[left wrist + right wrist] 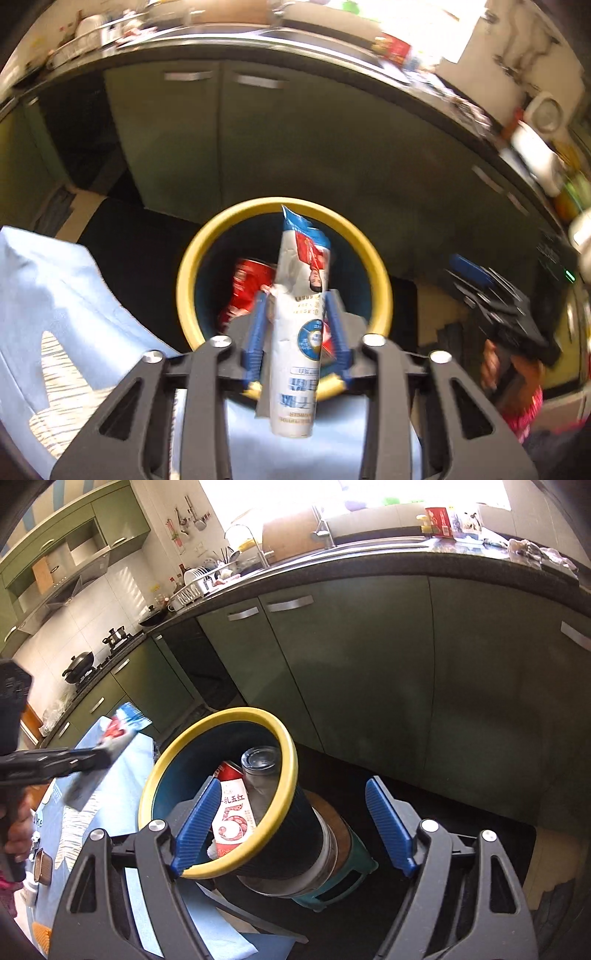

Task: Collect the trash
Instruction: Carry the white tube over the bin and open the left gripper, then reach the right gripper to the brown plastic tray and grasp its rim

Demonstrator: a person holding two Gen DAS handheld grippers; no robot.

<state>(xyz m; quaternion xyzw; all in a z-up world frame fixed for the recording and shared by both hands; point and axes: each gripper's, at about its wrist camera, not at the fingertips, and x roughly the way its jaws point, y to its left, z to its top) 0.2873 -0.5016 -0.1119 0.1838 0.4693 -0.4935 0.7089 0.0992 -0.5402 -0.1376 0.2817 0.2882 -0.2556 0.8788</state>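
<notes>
The left jaws are clenched on a white-and-blue sachet wrapper (301,314), pinching it about midway so its torn blue top pokes forward and its printed tail hangs back toward the camera; the right jaws stand wide apart with nothing between them. The left gripper (297,325) carries the wrapper in line with the mouth of the yellow-rimmed bin (380,291), though the right wrist view shows it off to one side over the blue tablecloth (140,753) rather than above the opening — so the carry looks unfinished. The right gripper (291,827) hovers near the bin, one blue finger (195,823) overlapping the rim in the picture; whether it touches I cannot tell. Inside the bin lie a red can (245,291), a red-and-white carton printed with a large 5 (232,819) and a dark-lidded jar (262,771). The bin leans, propped on a green stool (343,871) before the green cabinets (332,664). To finish well, I judge the left gripper should travel until the wrapper is clearly past the yellow rim, tilt the tail downward, then let go — a light wrapper released early may flutter onto the cloth, and a knock could upset the leaning bin.
</notes>
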